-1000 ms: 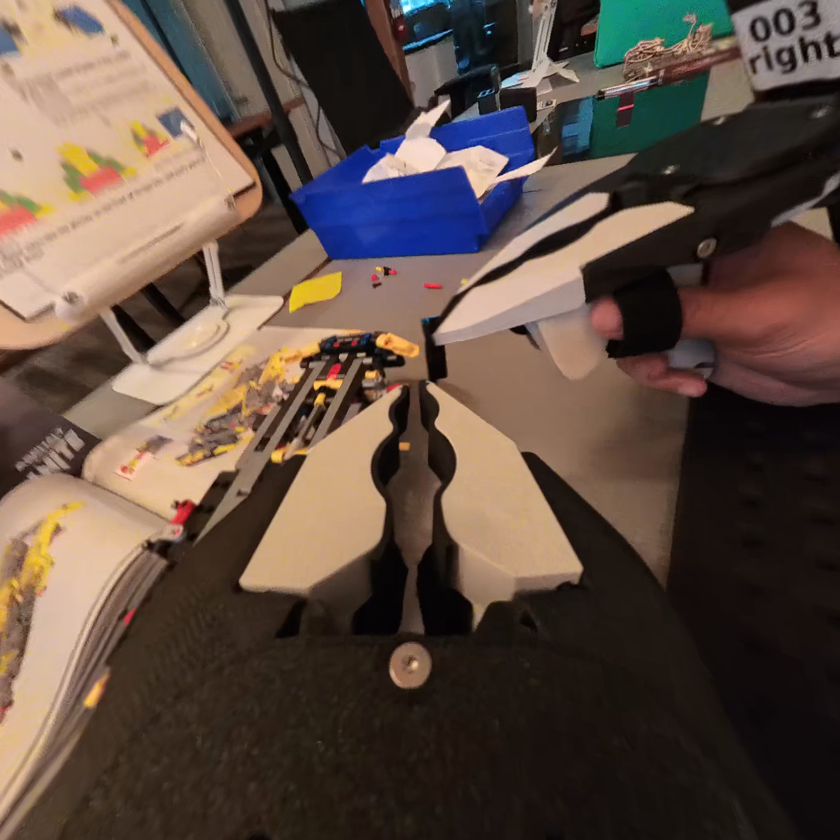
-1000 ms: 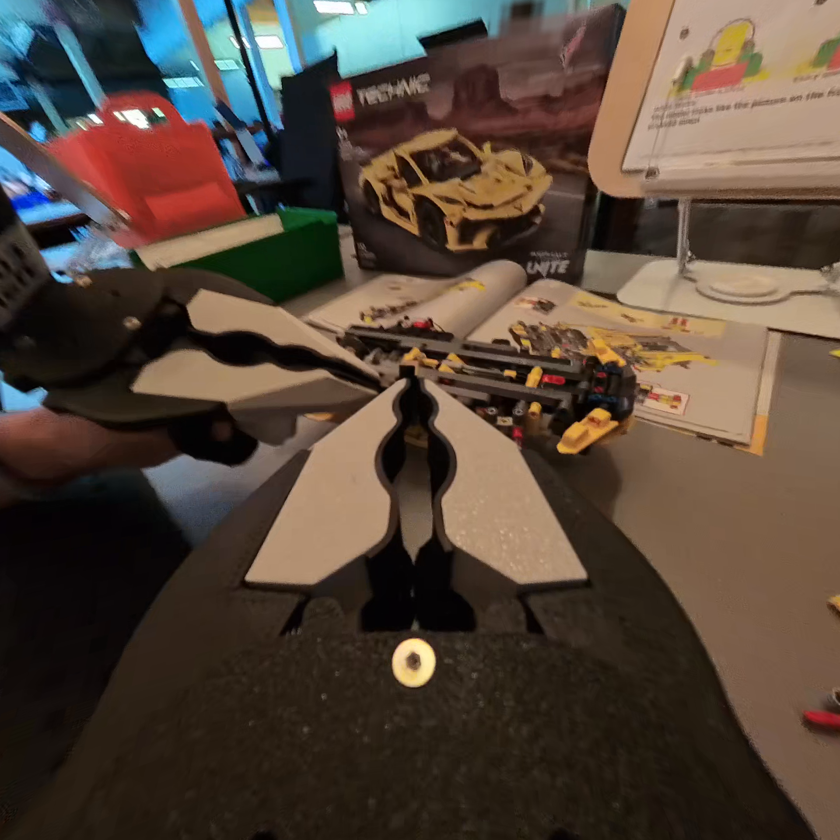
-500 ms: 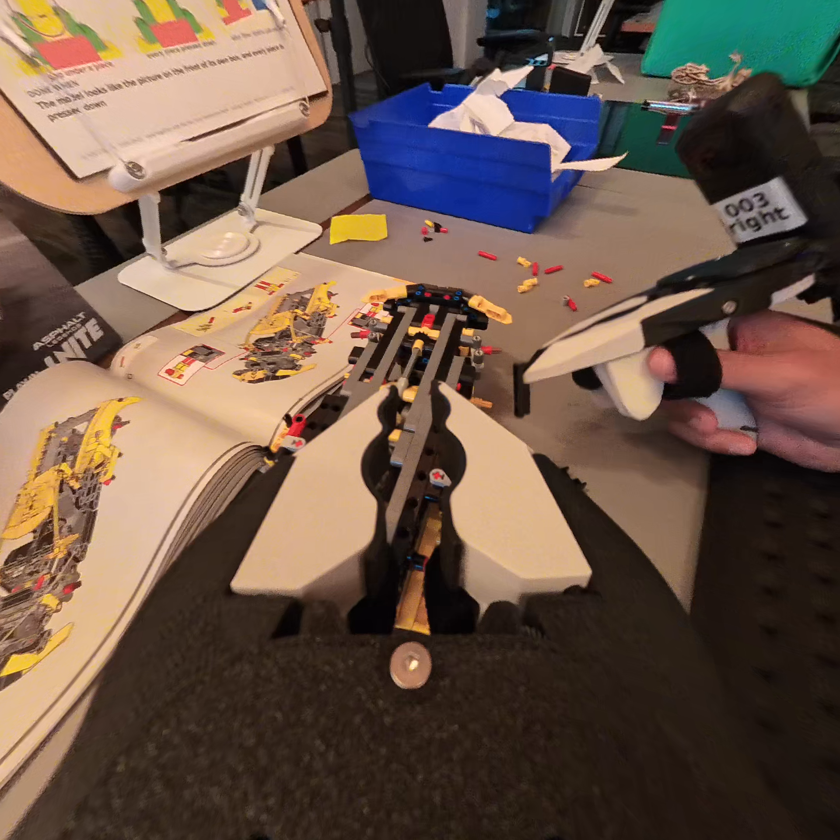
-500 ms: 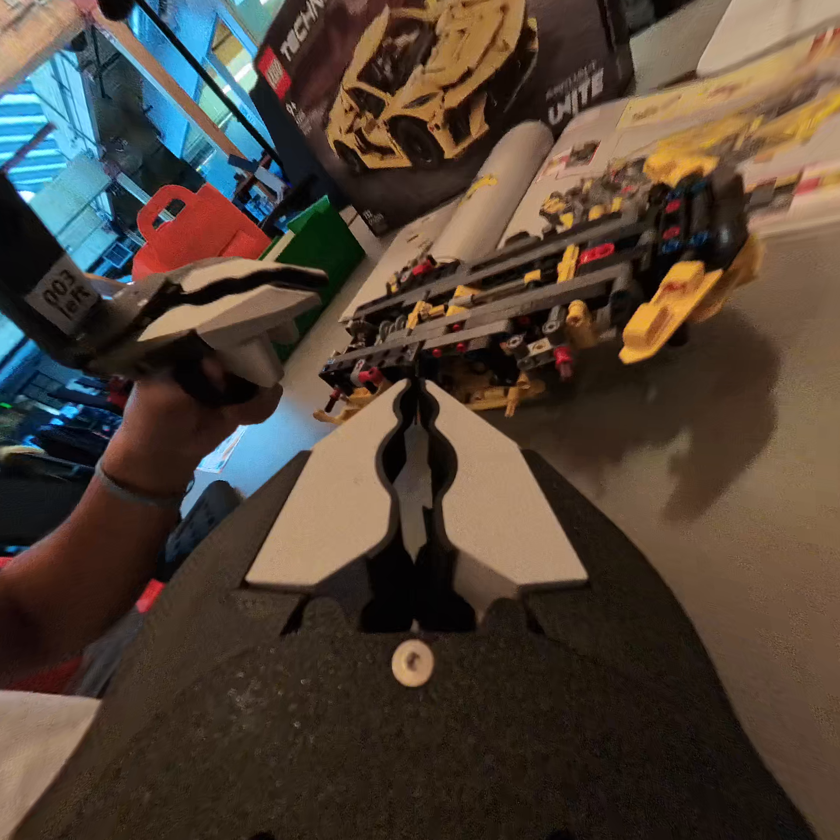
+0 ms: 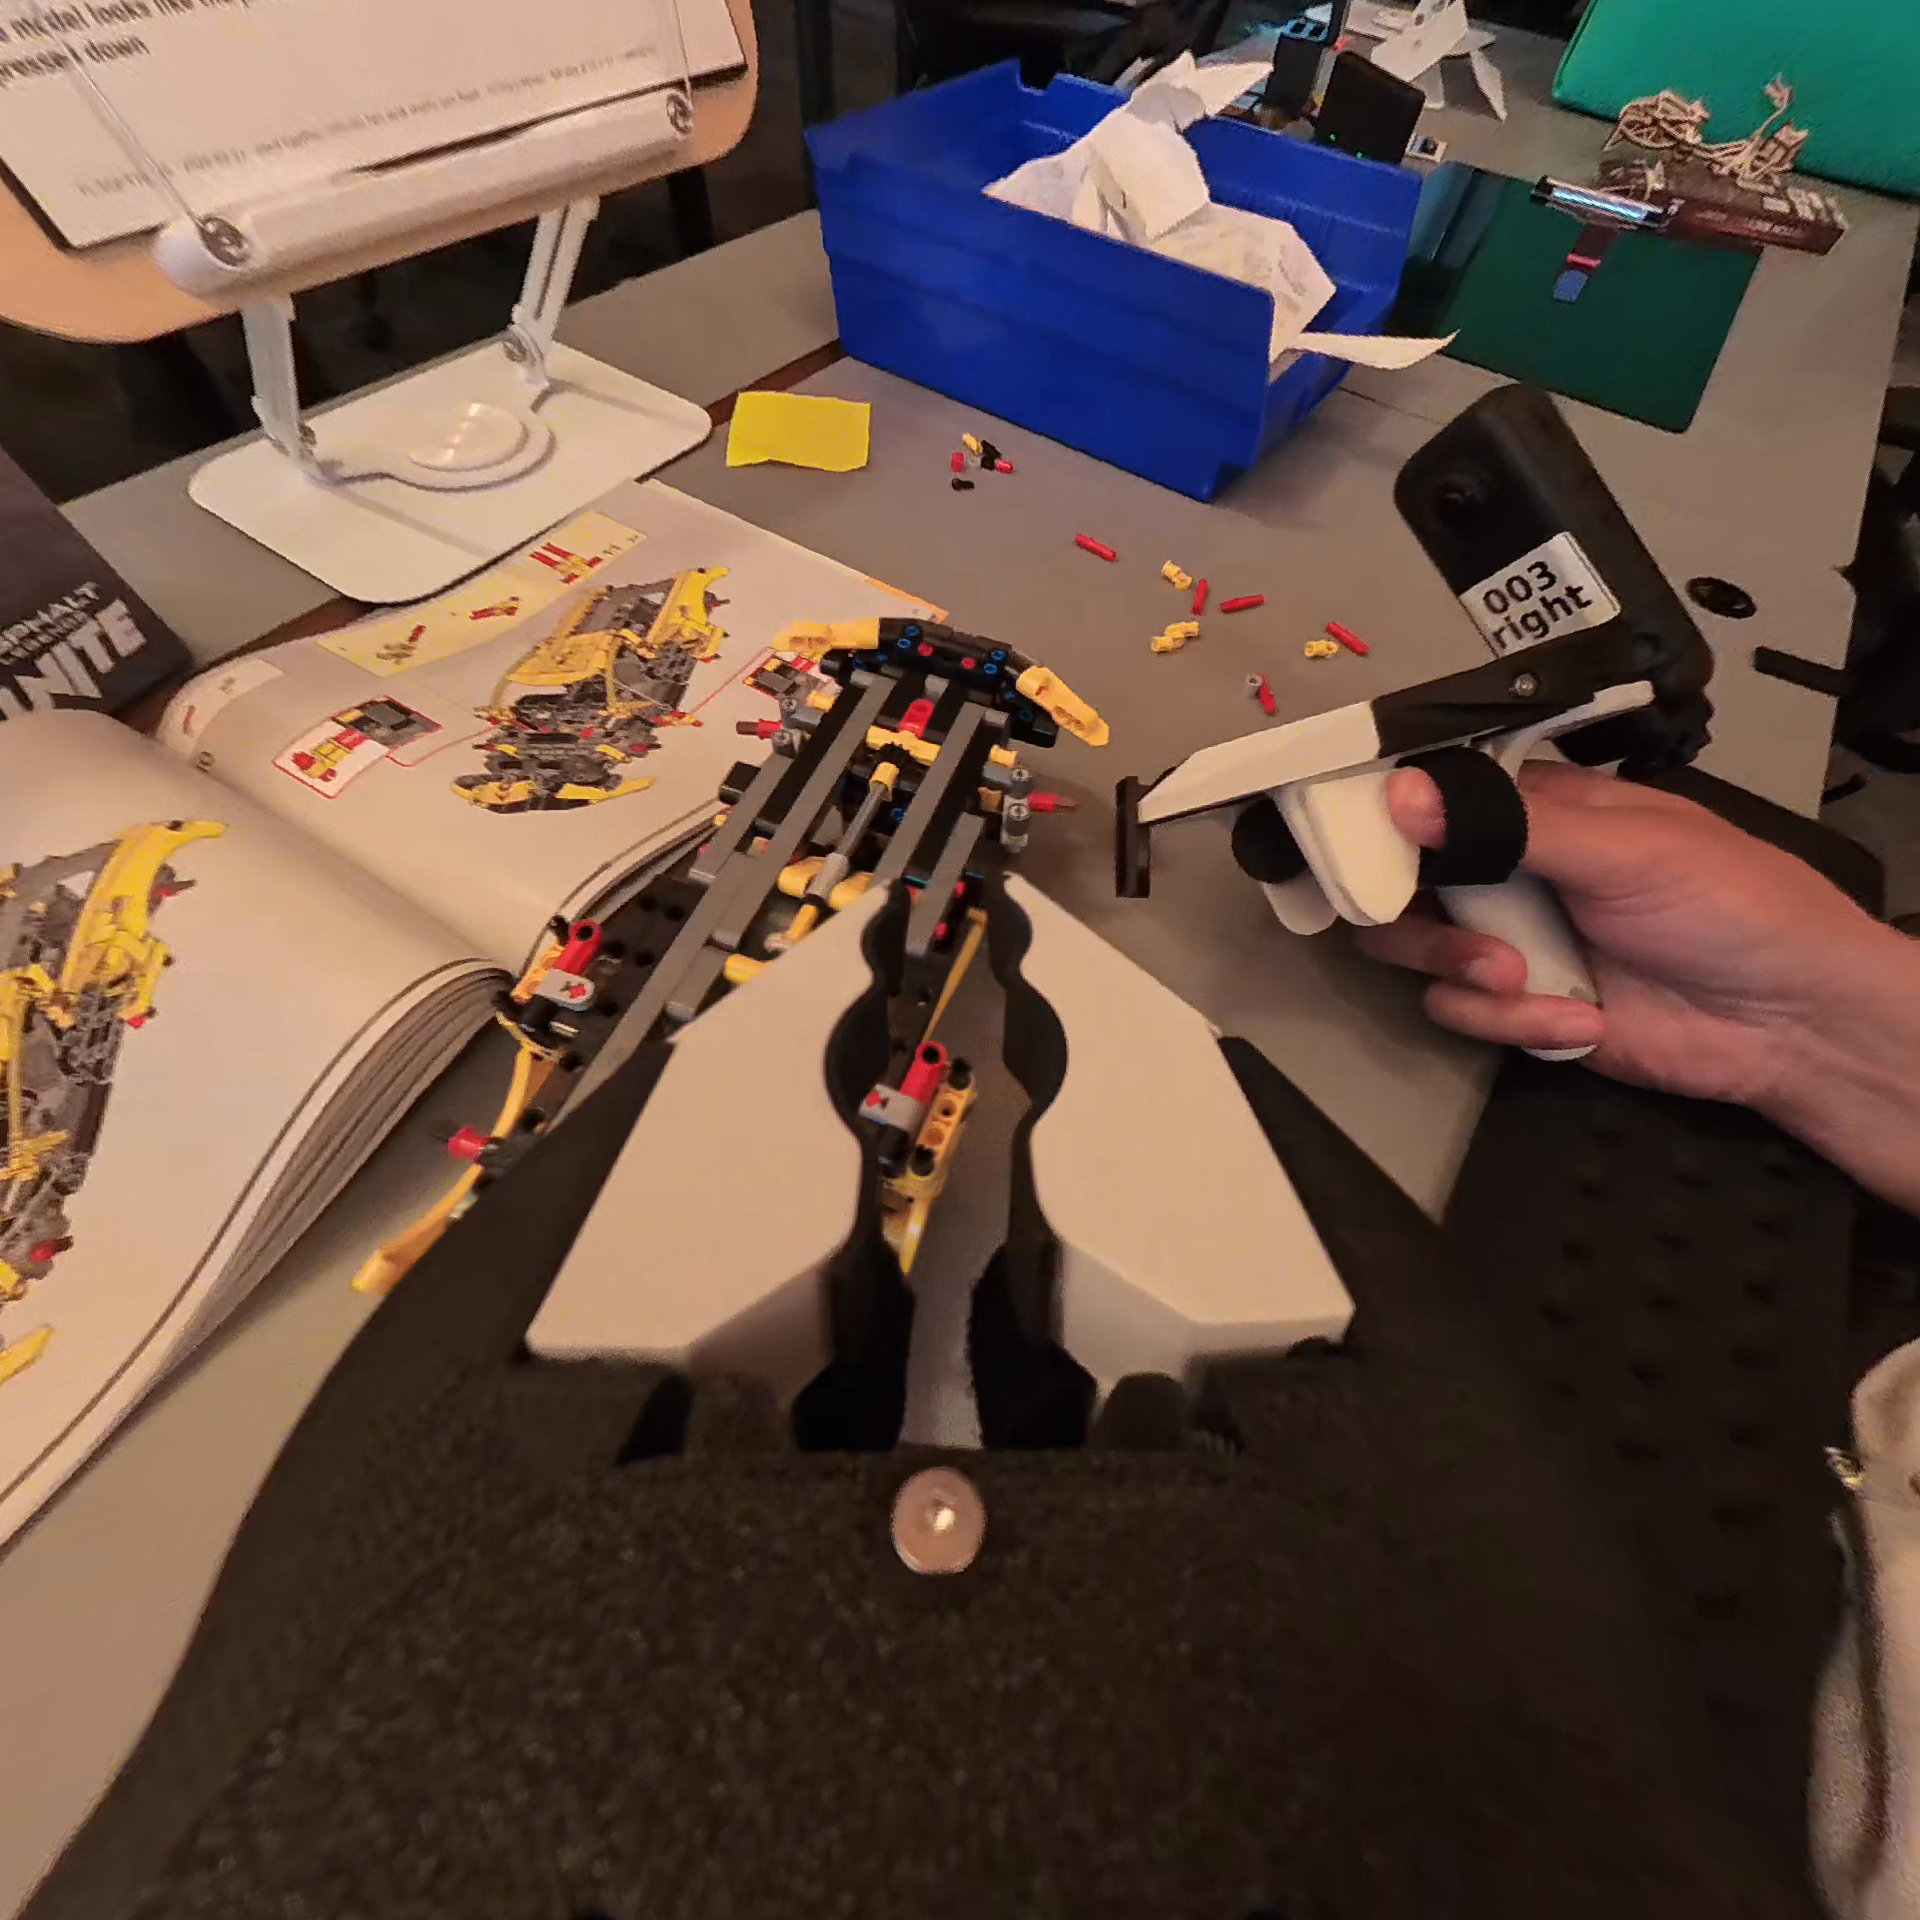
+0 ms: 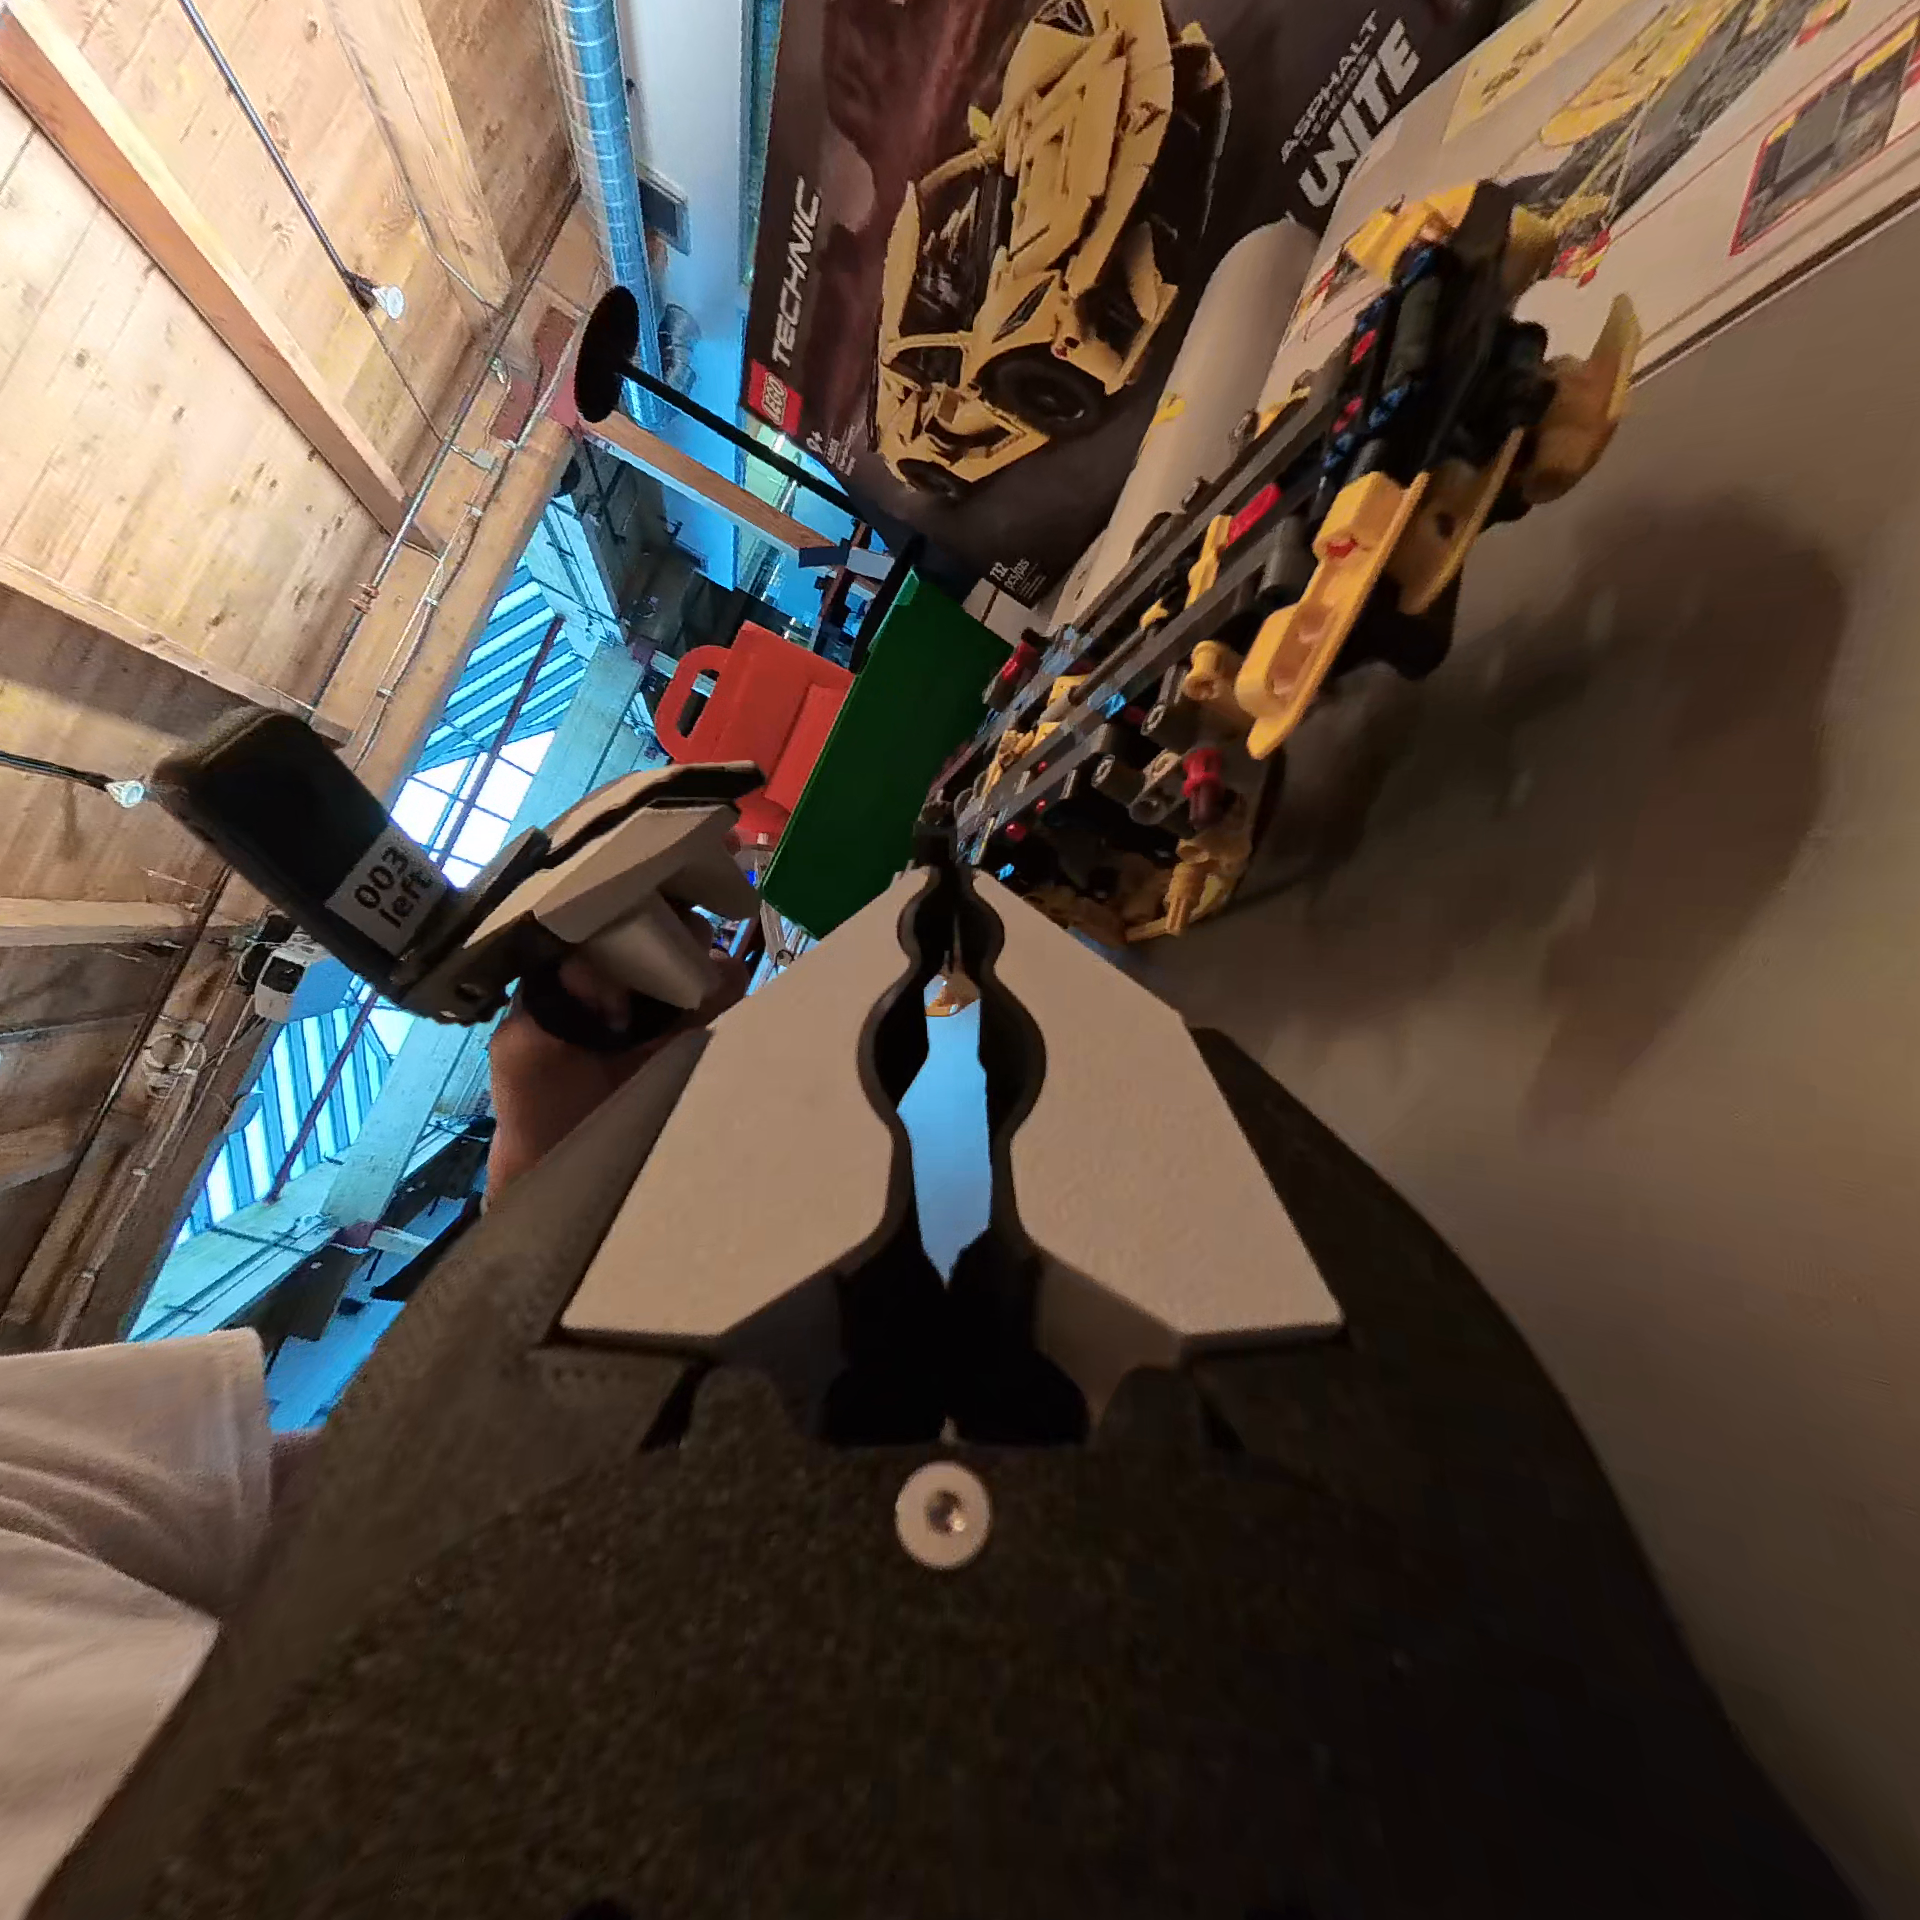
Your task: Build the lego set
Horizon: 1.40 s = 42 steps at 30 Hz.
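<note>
The left gripper (image 5: pixel 940 904) hangs over the near end of the lego chassis (image 5: pixel 873 790), its 2 fingers parted with a gap between the tips and nothing between them. The chassis, a long frame of grey beams with yellow, red and black parts, lies on the grey table (image 5: pixel 1299 966), its left side resting on the right-hand page of an open instruction book (image 5: pixel 343 894).

To the right of the chassis, the right gripper (image 5: pixel 1132 847) is held in a hand (image 5: pixel 1662 935). Its tips look pressed onto a small black piece (image 5: pixel 1130 854), just off the chassis side; the right wrist view, tilted sideways, does not show the piece clearly.

Loose red and yellow pins (image 5: pixel 1226 613) lie scattered on the table beyond the chassis. Toward the far edge stand a blue bin (image 5: pixel 1039 301) of crumpled paper, a yellow note (image 5: pixel 798 430) and a white document stand (image 5: pixel 447 457). The set's box (image 6: pixel 1018 260) stands behind the book, with a green bin (image 6: pixel 883 748) beside it.
</note>
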Motion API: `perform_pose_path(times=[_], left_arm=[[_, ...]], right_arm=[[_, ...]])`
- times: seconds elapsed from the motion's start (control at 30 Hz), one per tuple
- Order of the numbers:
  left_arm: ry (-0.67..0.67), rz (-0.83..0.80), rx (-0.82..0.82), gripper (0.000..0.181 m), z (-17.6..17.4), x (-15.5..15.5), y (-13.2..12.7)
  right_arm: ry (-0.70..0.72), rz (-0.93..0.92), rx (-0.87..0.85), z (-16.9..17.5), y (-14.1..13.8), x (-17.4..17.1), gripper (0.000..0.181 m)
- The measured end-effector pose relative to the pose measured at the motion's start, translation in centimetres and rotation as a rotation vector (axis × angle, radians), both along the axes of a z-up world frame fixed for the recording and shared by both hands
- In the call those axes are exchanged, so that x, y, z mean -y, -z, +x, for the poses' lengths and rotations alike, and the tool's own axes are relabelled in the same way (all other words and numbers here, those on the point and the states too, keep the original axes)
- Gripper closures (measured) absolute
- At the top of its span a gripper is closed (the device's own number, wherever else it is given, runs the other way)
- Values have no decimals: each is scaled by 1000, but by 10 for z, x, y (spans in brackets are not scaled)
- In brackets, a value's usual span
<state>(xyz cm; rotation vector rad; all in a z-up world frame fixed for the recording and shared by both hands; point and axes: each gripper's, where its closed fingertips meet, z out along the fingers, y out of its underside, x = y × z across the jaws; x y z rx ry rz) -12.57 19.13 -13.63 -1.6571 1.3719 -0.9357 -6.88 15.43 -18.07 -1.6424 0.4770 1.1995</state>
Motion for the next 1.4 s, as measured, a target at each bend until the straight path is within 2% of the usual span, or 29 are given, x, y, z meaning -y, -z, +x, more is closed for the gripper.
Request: perform_pose_path(times=[0.17, 0.27, 0.3, 0.5, 0.6, 0.67, 0.8, 0.93, 1.0, 1.1, 1.2, 1.27, 1.4], left_arm=[[-2, -3, -54, 167, 3, 8, 1], [3, 2, -84, 166, 2, 12, -1], [3, 0, -93, 166, 2, 12, -1], [4, -79, -70, 166, -5, 14, -16], [1, -121, -25, 166, -11, 10, -27], [-14, -130, 11, 167, -14, 2, -34], [-63, -138, 115, 166, -21, -18, -36], [-94, -268, 344, 167, -19, -35, -32], [-91, -305, 471, 167, -21, -40, -29], [-91, -339, 539, 166, -29, -45, -16], [-46, -388, 664, 166, -39, -44, -38], [-56, -381, 664, 166, -40, -47, -37], [-28, -378, 627, 166, -33, -41, -32]], right_arm=[[0, 13, 49, -3, -2, 1, 181], [34, 45, 223, -6, -7, 1, 181], [53, 56, 333, -7, -8, 1, 181], [179, 227, 1321, -29, -13, -3, 181], [285, 294, 1731, -39, -21, -2, 181], [329, 324, 1937, -45, -21, -3, 181], [258, 336, 2204, -46, -9, -13, 181], [164, 420, 2512, -33, 3, -26, 181], [155, 522, 2575, -36, 4, -29, 181], [105, 461, 2586, -33, 19, -34, 181], [145, 392, 2570, -33, 15, -36, 181], [156, 339, 2534, -30, 13, -37, 181], [167, 346, 2540, -28, 13, -36, 181]])
